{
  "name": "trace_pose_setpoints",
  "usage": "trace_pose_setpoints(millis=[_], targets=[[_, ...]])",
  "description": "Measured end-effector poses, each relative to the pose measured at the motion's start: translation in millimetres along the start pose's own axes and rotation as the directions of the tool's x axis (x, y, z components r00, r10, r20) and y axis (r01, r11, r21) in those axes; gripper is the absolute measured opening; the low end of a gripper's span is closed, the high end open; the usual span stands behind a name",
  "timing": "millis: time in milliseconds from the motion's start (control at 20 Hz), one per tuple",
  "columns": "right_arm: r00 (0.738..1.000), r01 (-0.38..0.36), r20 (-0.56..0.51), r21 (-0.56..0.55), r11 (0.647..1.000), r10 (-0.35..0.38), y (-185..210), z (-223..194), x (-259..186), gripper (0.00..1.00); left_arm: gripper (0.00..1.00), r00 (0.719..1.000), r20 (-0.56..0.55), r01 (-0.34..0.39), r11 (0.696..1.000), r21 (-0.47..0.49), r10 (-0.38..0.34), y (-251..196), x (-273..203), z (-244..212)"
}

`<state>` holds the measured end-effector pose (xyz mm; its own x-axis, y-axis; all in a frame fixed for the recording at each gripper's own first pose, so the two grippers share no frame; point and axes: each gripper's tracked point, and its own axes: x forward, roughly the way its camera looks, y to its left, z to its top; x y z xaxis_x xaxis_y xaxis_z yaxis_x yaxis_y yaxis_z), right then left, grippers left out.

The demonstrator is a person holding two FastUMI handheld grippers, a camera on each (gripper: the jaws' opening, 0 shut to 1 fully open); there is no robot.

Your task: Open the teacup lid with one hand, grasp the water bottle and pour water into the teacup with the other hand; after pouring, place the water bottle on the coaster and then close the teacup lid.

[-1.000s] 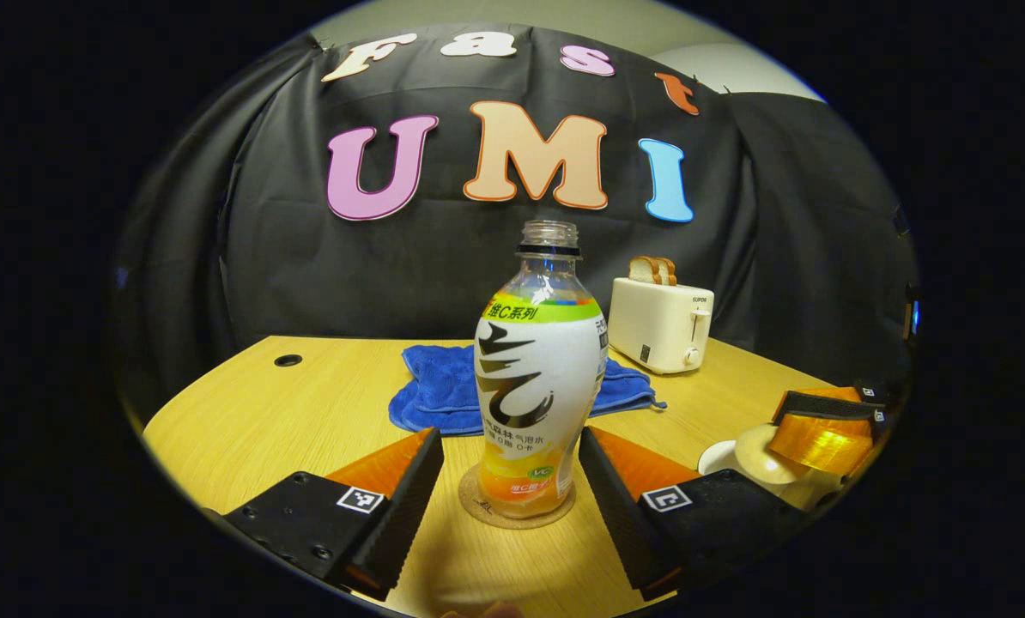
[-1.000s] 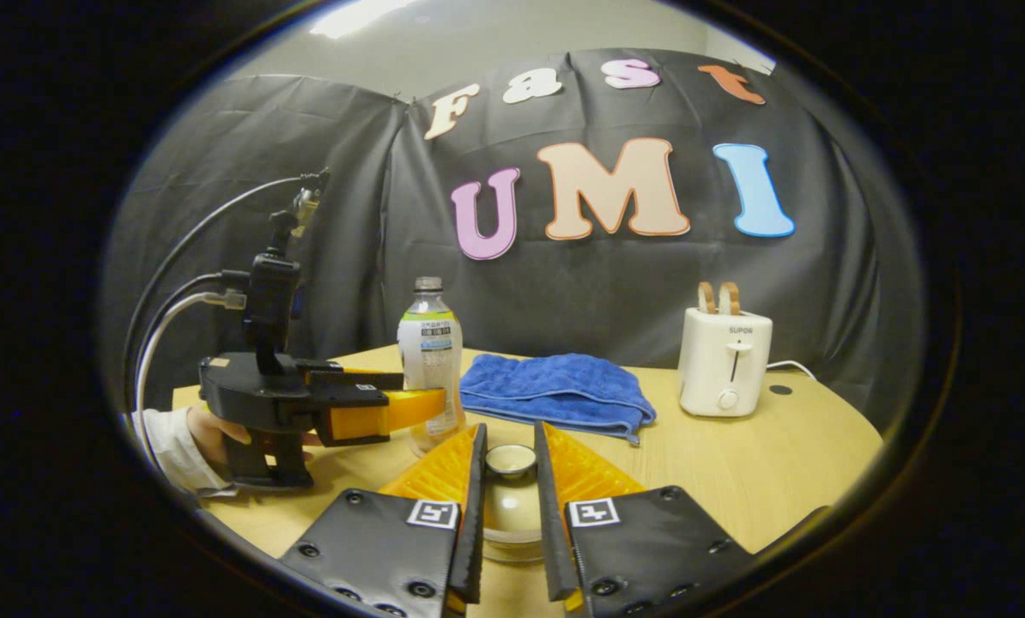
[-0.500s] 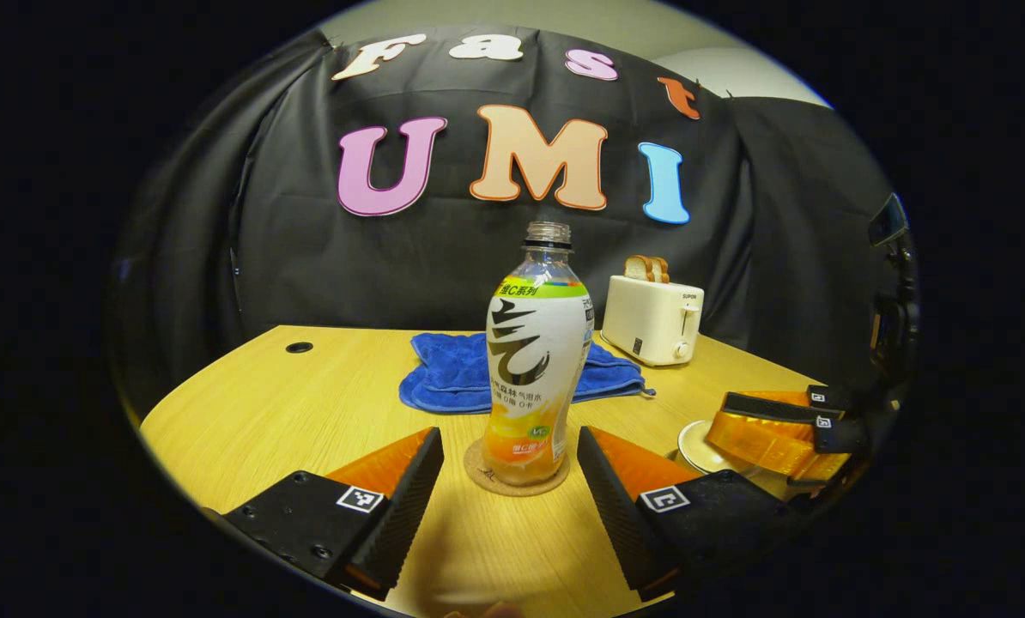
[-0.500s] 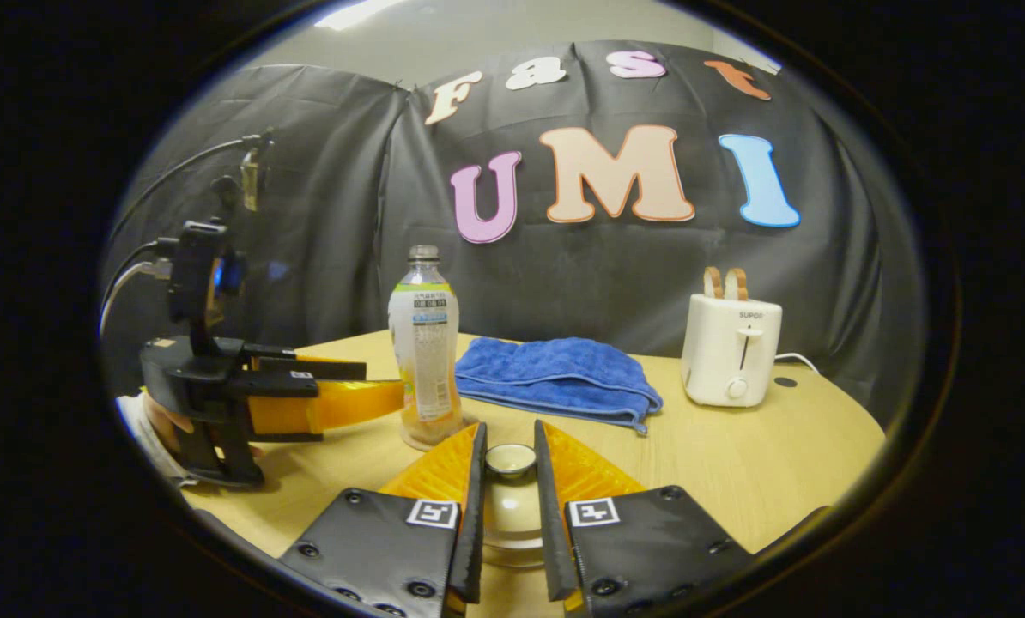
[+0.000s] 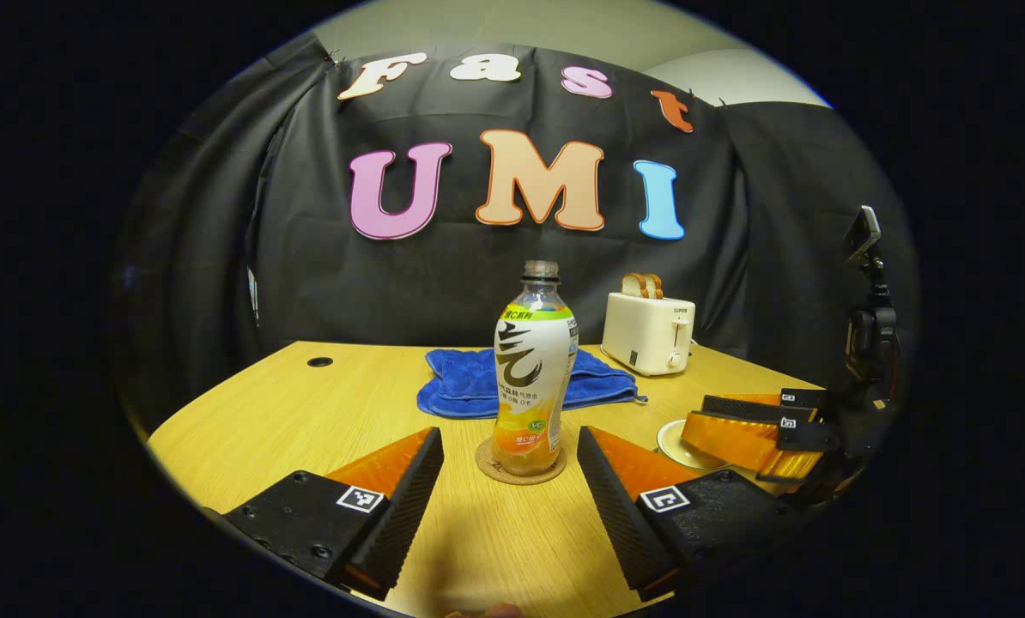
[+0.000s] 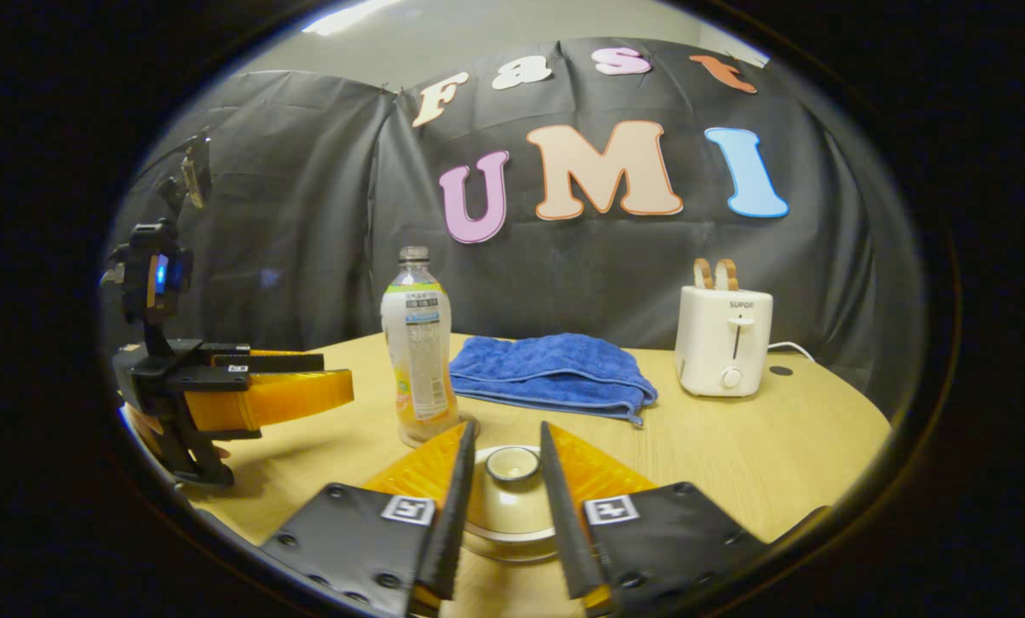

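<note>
Cream-coloured and glossy, the teacup lid [image 6: 510,493] sits on the teacup between the fingers of the right claw [image 6: 502,506] in the right gripper view. The fingers stand on either side of the small round knob [image 6: 512,463], slightly apart from it, so the claw is narrowly open around the lid and I cannot tell whether either finger touches it. In the left gripper view that same claw [image 5: 749,429] lies over the teacup [image 5: 676,439] at the right edge of the tabletop [image 5: 306,412].

The water bottle [image 5: 531,369] stands upright on the round cork coaster [image 5: 521,465], uncapped, with orange liquid in its lower part. The left claw [image 5: 508,498] is wide open and empty, its two fingers well short of the bottle, one on each side of the line to it. In the right gripper view the bottle [image 6: 418,348] stands just behind and to the left of the teacup, and the left claw [image 6: 263,390] hangs off to the left, apart from the bottle.

Behind the bottle lies a folded blue towel [image 6: 551,373]. Farther right stands a white toaster [image 6: 723,339] with two slices of bread [image 6: 714,275] sticking up from its slots.
</note>
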<state>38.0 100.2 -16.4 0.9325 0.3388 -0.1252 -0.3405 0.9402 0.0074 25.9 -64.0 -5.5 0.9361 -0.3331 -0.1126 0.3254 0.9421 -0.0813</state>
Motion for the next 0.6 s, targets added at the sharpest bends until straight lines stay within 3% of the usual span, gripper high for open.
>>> trace_pose_setpoints(millis=[150,600], targets=[[0.998,0.042,0.053,-0.006,0.999,-0.042,-8,13,-10,1.00,0.92,0.997,0.053,-0.054,0.998,0.037,0.052,3,-14,12],[0.977,0.195,0.084,0.014,0.981,-0.195,-36,11,-71,0.99,0.92,0.979,0.137,-0.161,0.984,0.074,0.150,1,-53,16]])
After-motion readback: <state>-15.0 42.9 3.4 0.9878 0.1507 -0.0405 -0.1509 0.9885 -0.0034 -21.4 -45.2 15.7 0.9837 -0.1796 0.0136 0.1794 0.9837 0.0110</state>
